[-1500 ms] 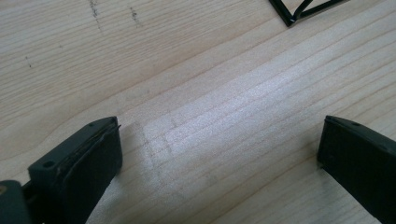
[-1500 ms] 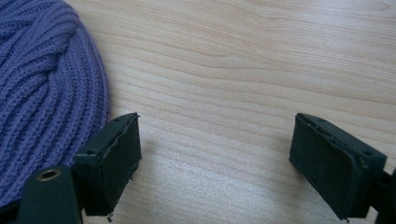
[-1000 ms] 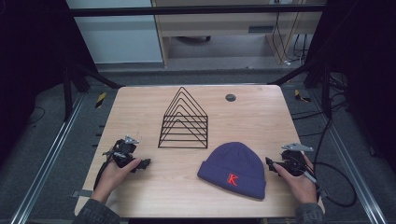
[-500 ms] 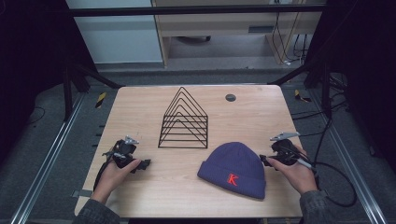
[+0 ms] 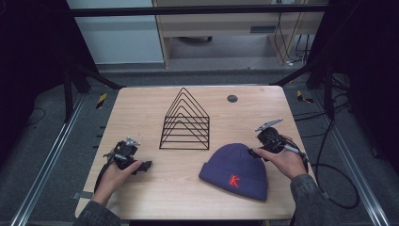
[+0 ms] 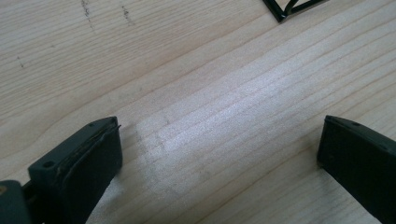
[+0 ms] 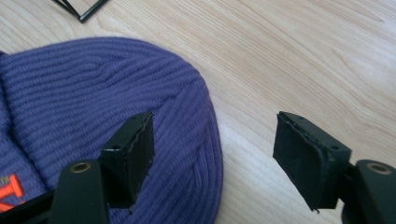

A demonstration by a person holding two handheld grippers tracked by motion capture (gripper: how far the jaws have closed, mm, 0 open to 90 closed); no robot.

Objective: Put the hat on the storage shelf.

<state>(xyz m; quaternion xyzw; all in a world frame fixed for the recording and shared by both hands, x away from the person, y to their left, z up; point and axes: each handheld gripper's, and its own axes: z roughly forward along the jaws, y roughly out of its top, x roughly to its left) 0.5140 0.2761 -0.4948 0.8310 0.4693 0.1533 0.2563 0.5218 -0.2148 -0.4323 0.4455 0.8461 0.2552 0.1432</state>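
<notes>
Moved in from the table's right edge since a second ago: right gripper (image 5: 263,143), now at the crown of the beanie (image 5: 235,169), which lies where it lay.

Purple ribbed knit beanie with a red K, flat on the wooden table (image 5: 141,101) at front right, just in front of the black wire rack (image 5: 185,121). Soft and light by the look of it, limp, sure to fold and sag when lifted; neither fragile nor slippery, the ribs giving good bite. Best taken at the rounded crown edge, where a pinch of doubled knit can be gathered, or at the thicker cuff.

Seen from the right gripper view: jaws spread wide, one over the knit at the crown edge (image 7: 187,121), the other over bare wood, nothing pinched yet. Held low, angled toward the cap from its right, hand wrapped round the body.

Left gripper (image 5: 136,162) resting on the table at front left, well apart from the beanie, jaws wide over bare wood, empty.
</notes>
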